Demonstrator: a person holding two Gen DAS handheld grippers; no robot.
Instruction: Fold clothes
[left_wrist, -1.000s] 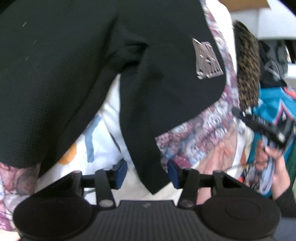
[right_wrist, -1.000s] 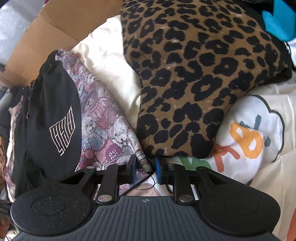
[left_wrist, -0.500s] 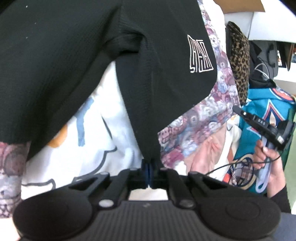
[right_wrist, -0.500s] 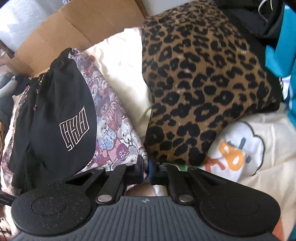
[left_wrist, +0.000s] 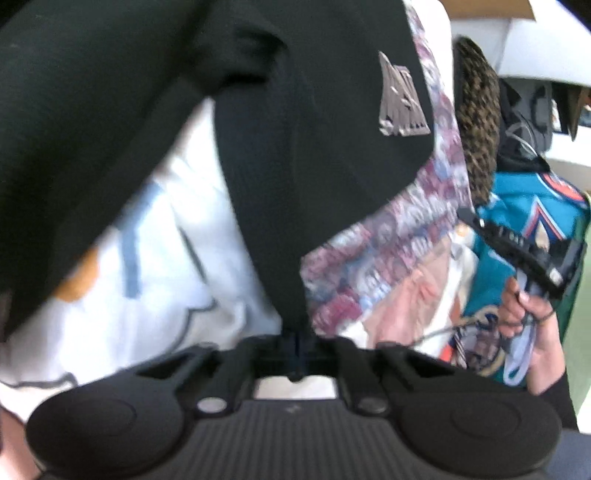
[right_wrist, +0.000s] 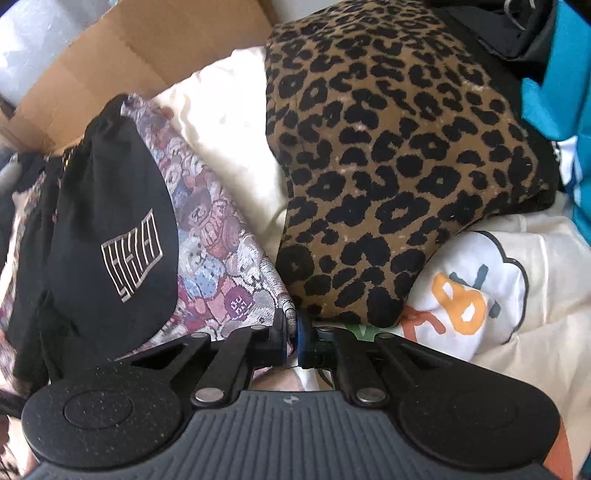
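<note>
Here left gripper (left_wrist: 295, 341) clenches black shirt (left_wrist: 314, 155), logo (right_wrist: 132, 254) unreadable; right gripper (right_wrist: 291, 338) pinches teddy-print garment (right_wrist: 218, 258).

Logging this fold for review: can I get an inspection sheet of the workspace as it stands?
Surface: white bedding with cartoon print, mostly covered.
Job's things: black garment with logo, its tip pinched by the left hand-held gripper; bear-print fabric, corner pinched by the right hand-held gripper.
Clutter: leopard-print cushion, teal jersey, cream pillow.
Grippers: both shut on cloth.
Cables: thin black cable below the person's hand.
Surroundings: cardboard box behind the pile.
</note>
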